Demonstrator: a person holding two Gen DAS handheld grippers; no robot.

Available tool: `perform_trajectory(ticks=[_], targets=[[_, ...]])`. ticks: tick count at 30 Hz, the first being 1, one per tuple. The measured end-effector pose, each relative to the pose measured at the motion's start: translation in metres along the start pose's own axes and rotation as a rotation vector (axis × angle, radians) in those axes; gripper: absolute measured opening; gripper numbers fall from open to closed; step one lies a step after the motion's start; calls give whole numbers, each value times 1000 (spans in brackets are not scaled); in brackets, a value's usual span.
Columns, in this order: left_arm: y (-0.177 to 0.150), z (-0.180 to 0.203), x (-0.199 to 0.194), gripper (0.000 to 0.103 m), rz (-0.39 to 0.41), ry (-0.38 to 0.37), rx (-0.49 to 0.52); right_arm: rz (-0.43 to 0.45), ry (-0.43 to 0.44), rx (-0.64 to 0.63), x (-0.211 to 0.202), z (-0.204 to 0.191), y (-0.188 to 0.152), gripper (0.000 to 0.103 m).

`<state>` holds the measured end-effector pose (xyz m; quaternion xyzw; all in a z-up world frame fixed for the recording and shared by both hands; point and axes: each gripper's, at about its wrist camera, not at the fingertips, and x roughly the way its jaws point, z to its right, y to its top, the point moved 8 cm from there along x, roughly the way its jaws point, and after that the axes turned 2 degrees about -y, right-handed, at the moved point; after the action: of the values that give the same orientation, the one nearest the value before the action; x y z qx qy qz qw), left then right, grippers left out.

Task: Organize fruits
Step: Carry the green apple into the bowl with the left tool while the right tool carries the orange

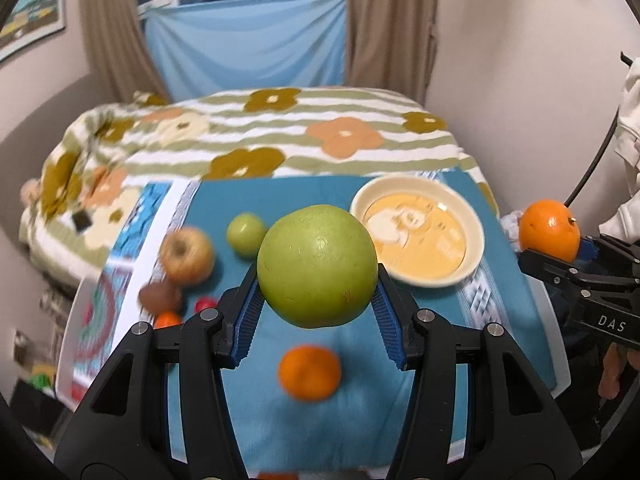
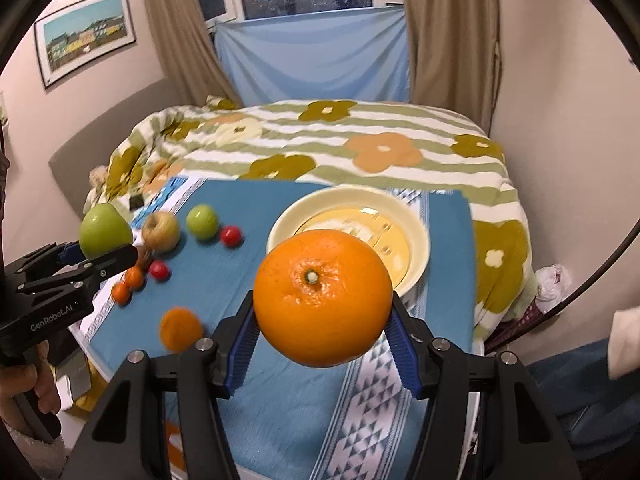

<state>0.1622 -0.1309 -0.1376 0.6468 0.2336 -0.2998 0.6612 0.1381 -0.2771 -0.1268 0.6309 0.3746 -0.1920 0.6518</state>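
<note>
My left gripper (image 1: 318, 300) is shut on a large green apple (image 1: 317, 266), held in the air above the blue cloth (image 1: 296, 412). In the right wrist view that apple (image 2: 105, 230) and gripper show at the left. My right gripper (image 2: 323, 330) is shut on a big orange (image 2: 323, 298), also lifted; the same orange (image 1: 549, 230) appears at the right edge of the left wrist view. A cream bowl (image 1: 476, 232) (image 2: 420, 236) stands empty on the cloth at the far right. Loose on the cloth lie a small green apple (image 2: 202, 222), a yellowish apple (image 2: 161, 231), red fruits (image 2: 231, 236) and small oranges (image 1: 309, 372) (image 2: 181, 328).
The cloth covers a small table in front of a bed with a flowered blanket (image 2: 360, 148). A brown fruit (image 1: 160, 296) lies by the yellowish apple. Walls close in on both sides; a person's hand (image 2: 24, 384) grips the left tool.
</note>
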Motion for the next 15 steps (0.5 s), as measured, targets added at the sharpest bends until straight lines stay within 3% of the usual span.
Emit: perform_trajectory(ticks=[9, 15], targets=[[54, 40, 67, 56, -43, -127, 111, -14, -66, 65, 27, 33, 34, 56], [68, 64, 123, 56, -110, -194, 190, -48, -114, 131, 57, 57, 45, 56]])
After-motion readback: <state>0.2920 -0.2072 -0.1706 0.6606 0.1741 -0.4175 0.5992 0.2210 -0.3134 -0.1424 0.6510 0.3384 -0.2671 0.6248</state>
